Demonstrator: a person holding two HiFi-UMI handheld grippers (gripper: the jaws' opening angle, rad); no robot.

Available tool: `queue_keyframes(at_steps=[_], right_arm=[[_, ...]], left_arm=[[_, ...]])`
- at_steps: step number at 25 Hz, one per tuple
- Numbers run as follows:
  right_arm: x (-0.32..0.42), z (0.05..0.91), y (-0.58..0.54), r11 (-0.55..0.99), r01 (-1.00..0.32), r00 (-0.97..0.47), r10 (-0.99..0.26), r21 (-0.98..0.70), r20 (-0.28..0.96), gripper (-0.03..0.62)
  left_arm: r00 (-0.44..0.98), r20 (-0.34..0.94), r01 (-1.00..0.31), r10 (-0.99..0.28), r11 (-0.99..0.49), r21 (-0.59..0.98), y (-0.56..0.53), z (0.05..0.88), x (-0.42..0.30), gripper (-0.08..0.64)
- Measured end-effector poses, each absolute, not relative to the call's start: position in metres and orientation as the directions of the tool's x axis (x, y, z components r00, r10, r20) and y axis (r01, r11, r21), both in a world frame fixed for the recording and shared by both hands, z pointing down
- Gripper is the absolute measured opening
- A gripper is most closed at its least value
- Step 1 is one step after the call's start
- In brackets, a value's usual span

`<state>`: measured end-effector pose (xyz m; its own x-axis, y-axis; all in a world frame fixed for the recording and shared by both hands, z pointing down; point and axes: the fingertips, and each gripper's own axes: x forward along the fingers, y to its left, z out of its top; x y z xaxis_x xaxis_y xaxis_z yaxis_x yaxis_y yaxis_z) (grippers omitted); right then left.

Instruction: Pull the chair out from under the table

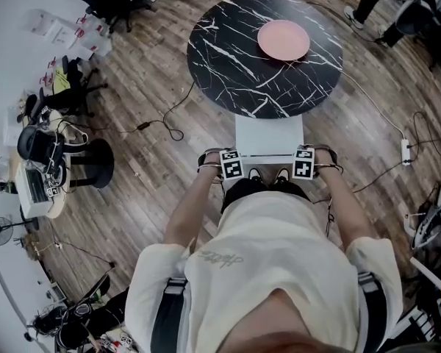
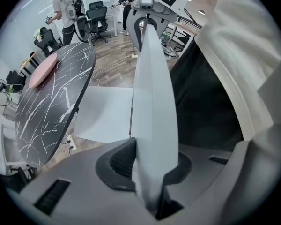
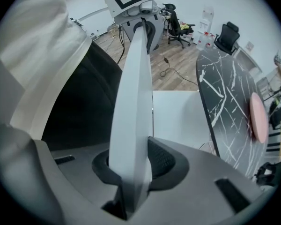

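Beyond chair [image 1: 269, 147], marble table [image 1: 228, 57] with pink plate [image 1: 283, 39] overhangs seat [image 1: 269, 131]; left hand-held gripper [image 2: 150, 164], right hand-held gripper [image 3: 130, 165] both pinch backrest [image 2: 152, 78].

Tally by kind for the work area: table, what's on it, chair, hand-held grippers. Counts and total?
table: 1
plate: 1
chair: 1
hand-held gripper: 2 (left hand-held gripper, right hand-held gripper, both clamped on the chair back)
total: 5

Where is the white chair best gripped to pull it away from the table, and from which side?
The backrest, on its thin top edge, from above with jaws pointing down: it is a flat upright panel, clear of the table.
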<state>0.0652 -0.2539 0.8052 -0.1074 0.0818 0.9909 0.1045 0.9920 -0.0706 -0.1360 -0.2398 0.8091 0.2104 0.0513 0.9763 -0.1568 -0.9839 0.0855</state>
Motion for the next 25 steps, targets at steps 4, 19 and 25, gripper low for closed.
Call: queue_keyframes(at_steps=[4,19,25], right_arm=[[0.066,0.804,-0.237,0.99,0.111,-0.105,0.095,-0.083,0.99,0.089],[0.061,0.805,-0.175,0.994,0.039,-0.11,0.107,-0.103,0.988,0.092],[0.062,0.805,-0.155,0.995,0.009,-0.108,0.1,-0.1,0.989,0.092]], left_arm=[[0.211,0.976,-0.169,0.054,-0.981,0.091,-0.22,0.808,-0.135,0.095],[0.208,0.975,-0.133,0.073,-0.986,0.102,-0.166,0.81,-0.142,0.095],[0.209,0.975,-0.125,0.072,-0.987,0.1,-0.148,0.81,-0.141,0.095]])
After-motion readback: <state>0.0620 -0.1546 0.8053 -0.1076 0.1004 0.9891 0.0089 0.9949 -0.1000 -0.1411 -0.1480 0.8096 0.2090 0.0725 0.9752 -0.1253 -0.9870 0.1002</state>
